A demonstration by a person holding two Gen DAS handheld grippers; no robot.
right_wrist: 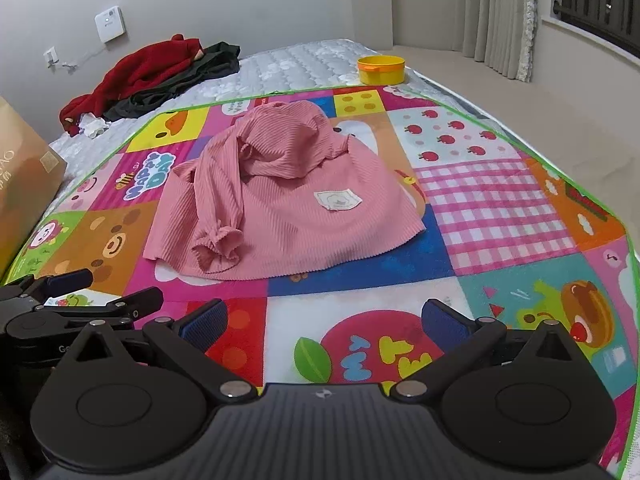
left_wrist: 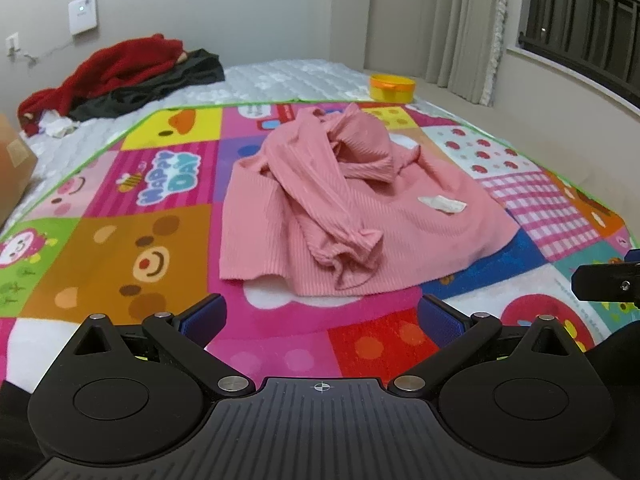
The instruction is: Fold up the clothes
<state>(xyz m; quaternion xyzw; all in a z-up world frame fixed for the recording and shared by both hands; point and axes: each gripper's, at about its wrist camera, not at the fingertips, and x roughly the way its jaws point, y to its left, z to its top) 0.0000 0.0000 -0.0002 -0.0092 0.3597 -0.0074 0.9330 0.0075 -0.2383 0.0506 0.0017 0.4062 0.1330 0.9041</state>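
A pink ribbed long-sleeved top [left_wrist: 352,208] lies crumpled on a colourful cartoon play mat [left_wrist: 120,216] spread on a bed. Its sleeves are bunched across the body and a small white label shows near its right side. It also shows in the right wrist view [right_wrist: 280,200] on the mat [right_wrist: 500,208]. My left gripper [left_wrist: 320,320] is open and empty, hovering above the mat just short of the top's near hem. My right gripper [right_wrist: 324,324] is open and empty, further back to the right of the top. The left gripper's side shows at the left in the right wrist view [right_wrist: 80,300].
A pile of red and dark clothes [left_wrist: 120,76] lies at the bed's far left on the white quilted mattress [left_wrist: 288,76]. A yellow round tub [left_wrist: 392,87] stands at the far edge. A cardboard box [right_wrist: 24,184] stands at the left. Curtains [left_wrist: 460,20] hang at the right.
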